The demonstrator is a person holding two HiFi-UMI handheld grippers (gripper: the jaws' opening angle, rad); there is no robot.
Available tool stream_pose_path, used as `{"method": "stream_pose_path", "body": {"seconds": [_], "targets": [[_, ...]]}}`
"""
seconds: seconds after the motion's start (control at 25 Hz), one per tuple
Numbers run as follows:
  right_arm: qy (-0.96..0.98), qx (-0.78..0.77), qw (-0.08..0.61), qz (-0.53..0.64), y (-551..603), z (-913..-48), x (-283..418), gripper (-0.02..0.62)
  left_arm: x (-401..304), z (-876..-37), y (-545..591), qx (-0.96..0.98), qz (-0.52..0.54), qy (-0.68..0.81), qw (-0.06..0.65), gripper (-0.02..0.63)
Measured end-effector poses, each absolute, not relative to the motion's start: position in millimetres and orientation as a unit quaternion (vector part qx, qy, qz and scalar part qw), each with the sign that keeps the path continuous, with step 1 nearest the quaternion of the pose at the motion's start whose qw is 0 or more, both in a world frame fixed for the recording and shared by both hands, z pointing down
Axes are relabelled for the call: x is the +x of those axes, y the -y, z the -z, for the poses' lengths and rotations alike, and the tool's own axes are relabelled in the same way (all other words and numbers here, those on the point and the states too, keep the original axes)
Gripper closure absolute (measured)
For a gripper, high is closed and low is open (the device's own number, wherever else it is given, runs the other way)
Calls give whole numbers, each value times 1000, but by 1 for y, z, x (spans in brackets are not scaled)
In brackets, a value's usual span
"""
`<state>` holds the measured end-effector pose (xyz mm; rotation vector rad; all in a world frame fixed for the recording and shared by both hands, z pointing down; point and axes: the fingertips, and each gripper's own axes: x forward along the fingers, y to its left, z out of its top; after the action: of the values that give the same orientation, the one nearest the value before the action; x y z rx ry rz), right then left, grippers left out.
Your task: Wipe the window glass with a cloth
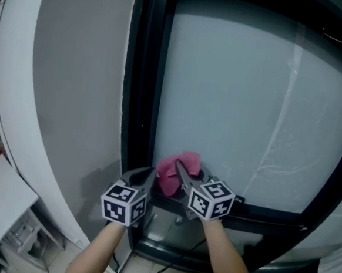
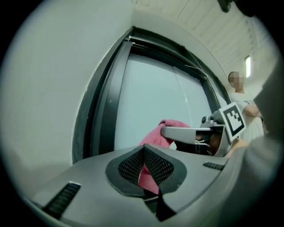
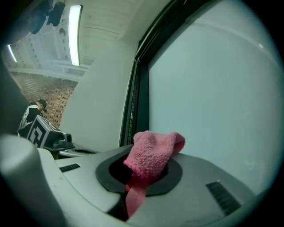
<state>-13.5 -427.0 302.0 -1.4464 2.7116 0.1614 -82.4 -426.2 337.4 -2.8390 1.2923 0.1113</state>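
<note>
Both grippers were closed on the pink cloth (image 1: 179, 165), low at centre frame beside the window glass (image 1: 250, 98): right gripper (image 3: 144, 170) on its bunch, left gripper (image 2: 143, 156) on a thin fold. Risk: opposing pulls could strip that fold free.

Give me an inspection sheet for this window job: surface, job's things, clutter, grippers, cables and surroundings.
Surface: window glass in a dark frame; pale streaks on its right part.
Job's things: pink cloth at the lower left corner of the glass.
Clutter: nothing seen.
Grippers: right gripper shut on the cloth; left gripper has its jaws closed to a point, with cloth showing between them.
Cables: thin dark cable below the frame.
Surroundings: grey wall left of the window; white furniture at lower left; a person in the background.
</note>
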Motion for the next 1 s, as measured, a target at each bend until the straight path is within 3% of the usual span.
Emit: {"method": "stream_pose_path", "body": {"seconds": [0.32,0.64,1.0], "targets": [[-836,-532,18,-131,325,-274,83,571,0,-327,367,-944,-32,-328,33,600],[-796,-600,18,-80,245,-318,174,571,87,-337,296,-960,-32,-279,16,601],[-780,-624,21,-54,166,-347,215,572,136,-374,220,-965,-4,-262,-6,600]]}}
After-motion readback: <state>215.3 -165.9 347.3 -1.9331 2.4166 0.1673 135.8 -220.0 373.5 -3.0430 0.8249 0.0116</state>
